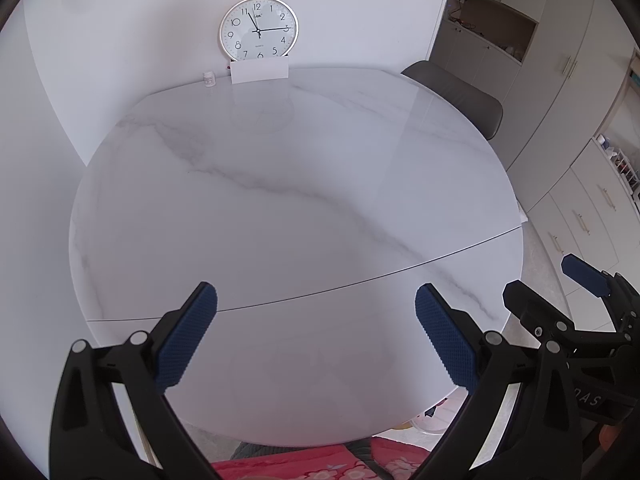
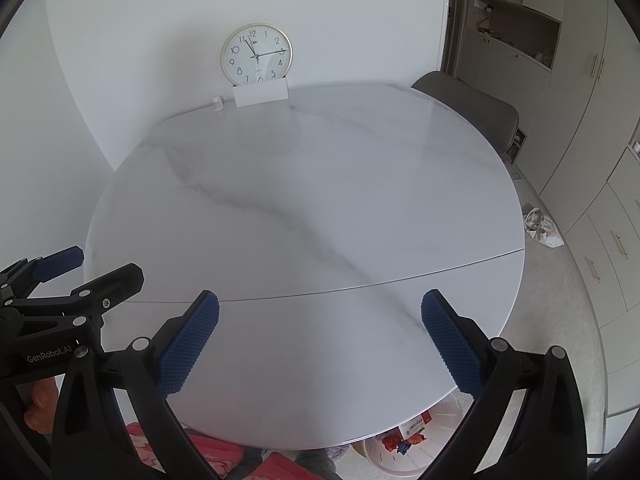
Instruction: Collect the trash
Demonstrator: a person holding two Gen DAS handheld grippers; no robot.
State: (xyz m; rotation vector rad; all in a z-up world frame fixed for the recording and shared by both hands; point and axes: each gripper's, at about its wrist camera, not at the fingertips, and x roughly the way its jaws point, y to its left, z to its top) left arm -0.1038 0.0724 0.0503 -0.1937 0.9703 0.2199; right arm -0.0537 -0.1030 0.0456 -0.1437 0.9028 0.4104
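My left gripper is open above the near part of a white marble table, with nothing between its blue pads. Beside it, my right gripper is also open and holds nothing. Each one shows in the other's view: the right gripper at the right edge, the left gripper at the left. Below the table's near edge stands a white bin with red wrappers inside. A small white bottle stands at the table's far edge.
A round clock leans on the wall behind a white card. A grey chair stands at the far right. A white plastic bag lies on the floor near the cabinets. Red patterned cloth is below me.
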